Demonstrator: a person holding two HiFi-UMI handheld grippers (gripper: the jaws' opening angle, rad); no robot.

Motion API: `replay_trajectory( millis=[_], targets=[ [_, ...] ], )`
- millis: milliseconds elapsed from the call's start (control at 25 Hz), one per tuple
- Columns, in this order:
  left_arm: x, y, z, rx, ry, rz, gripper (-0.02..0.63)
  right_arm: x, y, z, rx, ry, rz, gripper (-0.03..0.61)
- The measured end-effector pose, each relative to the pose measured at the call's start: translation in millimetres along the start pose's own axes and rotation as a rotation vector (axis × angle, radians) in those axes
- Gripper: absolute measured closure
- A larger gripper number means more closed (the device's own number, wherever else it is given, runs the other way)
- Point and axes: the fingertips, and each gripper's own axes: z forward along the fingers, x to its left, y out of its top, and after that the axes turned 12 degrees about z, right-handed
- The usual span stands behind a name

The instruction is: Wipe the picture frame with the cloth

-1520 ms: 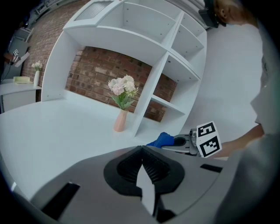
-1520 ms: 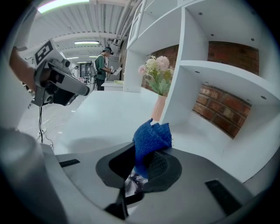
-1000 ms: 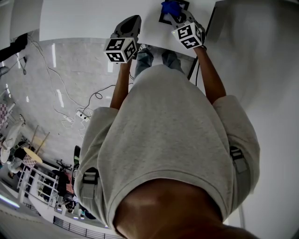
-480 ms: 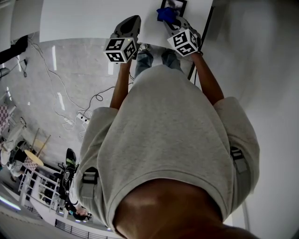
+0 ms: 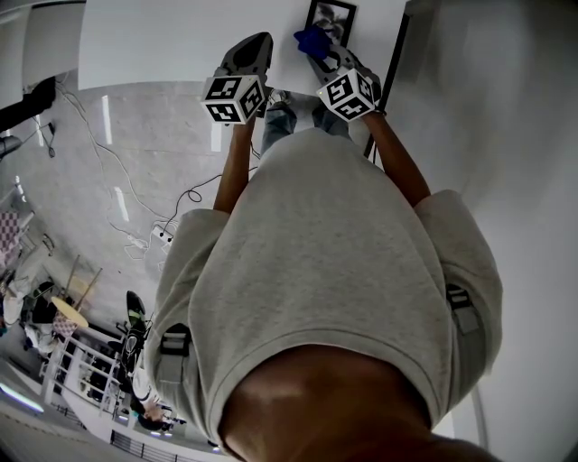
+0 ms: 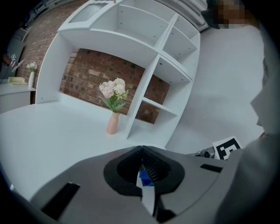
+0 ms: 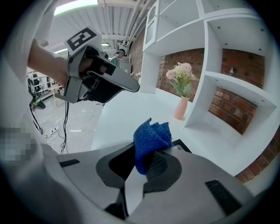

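Note:
The black picture frame (image 5: 330,18) lies on the white table (image 5: 163,41) at its far right; a corner of the frame (image 7: 182,145) peeks out beyond the right jaws. My right gripper (image 5: 313,43) is shut on a bunched blue cloth (image 7: 151,139), held just left of the frame and nearer to me. The cloth (image 5: 310,40) sticks up past the jaw tips. My left gripper (image 5: 250,52) hovers over the table's near edge, left of the right one, with its jaws shut tip to tip (image 6: 141,148). In the right gripper view the left gripper (image 7: 131,86) points toward the table.
A pink vase of pale flowers (image 6: 113,121) stands by the white shelf unit (image 6: 153,74) at the table's back; it also shows in the right gripper view, vase (image 7: 180,109). A brick wall lies behind. Cables (image 5: 172,194) trail on the floor beside the table.
My right gripper has drawn the cloth back off the frame, toward me and to the left, leaving the frame uncovered. The left gripper has stayed where it was.

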Motion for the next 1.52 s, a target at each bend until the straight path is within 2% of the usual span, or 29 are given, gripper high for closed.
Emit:
replay_trajectory(
  millis=[200,440,720,920,1200,1520],
  targets=[
    [-1,11,0,-0.004,0.002,-0.002,0.598,-18,19,-14,-0.036,-0.030,0.017,0.523],
    [0,10,1,-0.005,0.010,-0.004,0.598,-65,39,-16,-0.084,-0.099,0.038,0.523],
    [8,12,0,0.000,0.030,-0.010,0.598,-131,58,-5,-0.086,-0.176,0.040,0.523],
    [13,5,-5,0.008,0.043,-0.014,0.598,-154,59,8,-0.072,-0.197,0.031,0.523],
    [18,2,-9,0.020,0.052,-0.017,0.598,-160,45,23,-0.021,-0.194,0.025,0.523],
    [16,3,-3,0.025,0.037,-0.014,0.598,-132,24,24,0.004,-0.150,0.042,0.523]
  ],
)
